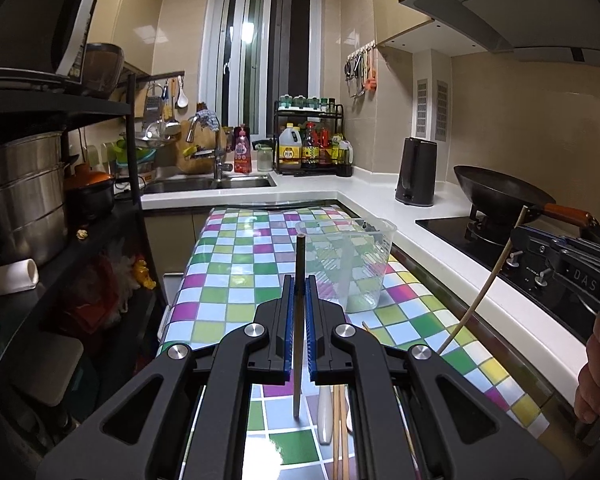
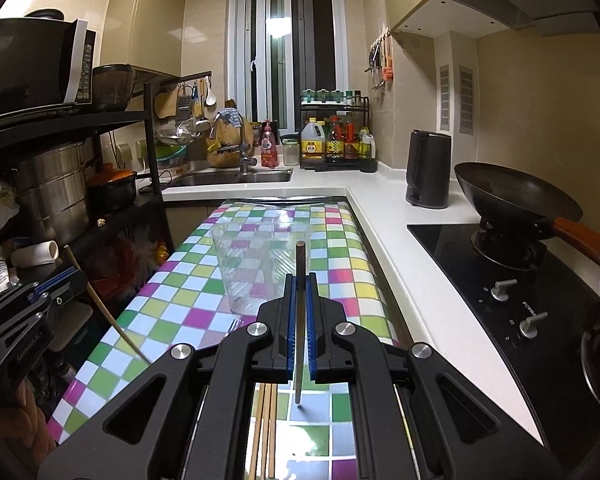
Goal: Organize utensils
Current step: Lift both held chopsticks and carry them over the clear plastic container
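My left gripper (image 1: 300,284) is shut on a dark chopstick (image 1: 300,256) that stands nearly upright between the blue pads, lifted above the checkered table (image 1: 228,280). Just beyond it stands a clear plastic cup (image 1: 348,264). My right gripper (image 2: 300,280) is shut the same way on another chopstick (image 2: 300,258), with the cup (image 2: 260,268) ahead and slightly left. Each view shows the other gripper at its side, the right gripper (image 1: 520,234) and the left gripper (image 2: 76,276), each with its stick slanting down. Loose chopsticks (image 2: 264,428) and a white spoon handle (image 1: 325,416) lie on the table below.
A white counter (image 2: 380,248) runs along the table's right, with a black kettle (image 2: 428,168) and a wok (image 2: 516,192) on the stove. A black shelf (image 1: 136,152) with steel pots stands close on the left. The sink (image 1: 208,184) lies beyond. A hand (image 1: 596,360) grips the right tool.
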The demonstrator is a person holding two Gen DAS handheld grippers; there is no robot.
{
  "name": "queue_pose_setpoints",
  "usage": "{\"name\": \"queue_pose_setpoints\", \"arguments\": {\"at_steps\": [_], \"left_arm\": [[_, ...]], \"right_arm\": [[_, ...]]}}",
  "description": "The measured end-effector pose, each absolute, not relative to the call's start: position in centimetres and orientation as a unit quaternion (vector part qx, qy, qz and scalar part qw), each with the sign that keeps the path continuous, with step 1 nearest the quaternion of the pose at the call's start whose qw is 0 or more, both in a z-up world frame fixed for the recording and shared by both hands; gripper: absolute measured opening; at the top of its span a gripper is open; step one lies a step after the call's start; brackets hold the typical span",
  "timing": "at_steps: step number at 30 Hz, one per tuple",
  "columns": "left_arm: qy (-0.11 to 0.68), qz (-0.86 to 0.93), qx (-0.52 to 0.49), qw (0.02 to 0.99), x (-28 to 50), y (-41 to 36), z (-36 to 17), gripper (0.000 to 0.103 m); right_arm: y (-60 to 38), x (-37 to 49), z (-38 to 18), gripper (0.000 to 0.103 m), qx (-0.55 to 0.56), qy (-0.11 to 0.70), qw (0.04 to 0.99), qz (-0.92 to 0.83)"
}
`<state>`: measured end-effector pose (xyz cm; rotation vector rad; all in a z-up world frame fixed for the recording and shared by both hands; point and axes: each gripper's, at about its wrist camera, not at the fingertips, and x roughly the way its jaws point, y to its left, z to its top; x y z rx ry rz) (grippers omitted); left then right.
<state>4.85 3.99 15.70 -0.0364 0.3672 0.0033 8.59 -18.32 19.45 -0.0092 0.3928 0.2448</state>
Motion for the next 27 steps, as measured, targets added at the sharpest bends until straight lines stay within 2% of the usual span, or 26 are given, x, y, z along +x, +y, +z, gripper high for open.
{"name": "queue_pose_setpoints", "arguments": {"at_steps": [11,22,27], "left_arm": [[0.23,-0.033,-0.05,0.971,12.1,6.2,20.3,0.005],[0.173,-0.071,-0.057,0.981,18.5,5.9,29.9,0.005],[0.151,-0.074,-0.05,0.984,21.6,4.9,31.6,0.005]], "right_arm": [[-16.8,13.3,24.8,0.005,-0.022,0.174,0.973,0.149],[-15.8,17.2,34.2,0.005,-0.012,0.11,0.975,0.19],[-14.9,20.0,34.7,0.005,-0.015,0.105,0.976,0.191]]}}
